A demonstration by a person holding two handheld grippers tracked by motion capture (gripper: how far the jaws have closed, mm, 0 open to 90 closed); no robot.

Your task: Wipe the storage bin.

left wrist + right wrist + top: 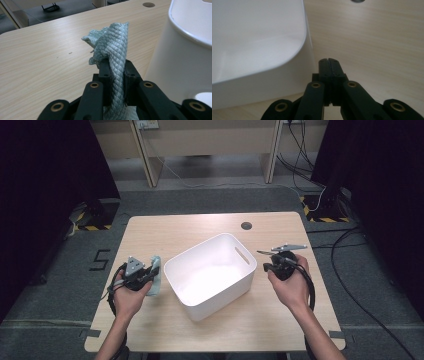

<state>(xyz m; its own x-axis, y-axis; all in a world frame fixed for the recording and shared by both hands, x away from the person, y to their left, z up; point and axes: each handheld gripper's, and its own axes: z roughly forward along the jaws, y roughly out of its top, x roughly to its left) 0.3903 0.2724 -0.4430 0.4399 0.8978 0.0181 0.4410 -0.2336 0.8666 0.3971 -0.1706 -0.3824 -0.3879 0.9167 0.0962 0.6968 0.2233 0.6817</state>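
Claw first: my left claw is clamped tight on a pale green cloth, which stands up out of the jaws in a crumpled fold and trails down below them too. My right claw is closed flat on itself with nothing between the pads, sitting just beside the right wall of the white bin.

Biggest worry is the bin itself. It is light and empty, standing in the middle of the counter, and I judge that if I swing the cloth across without lifting enough, my left claw or its cable will clip the near rim and shove or tip it. My right claw is closed and not bracing it, so nothing would stop it sliding.

Next is the cloth. A loose tail hangs under the jaws, and I think it could drag along the counter or snag on the rim, so it ends draped over the edge rather than inside.

Smaller risk: the grip is on a bunched fold, not a flat layer, so the cloth may cling to a pad when I let go.

Smallest: the cable hole behind the bin could catch a stray corner.
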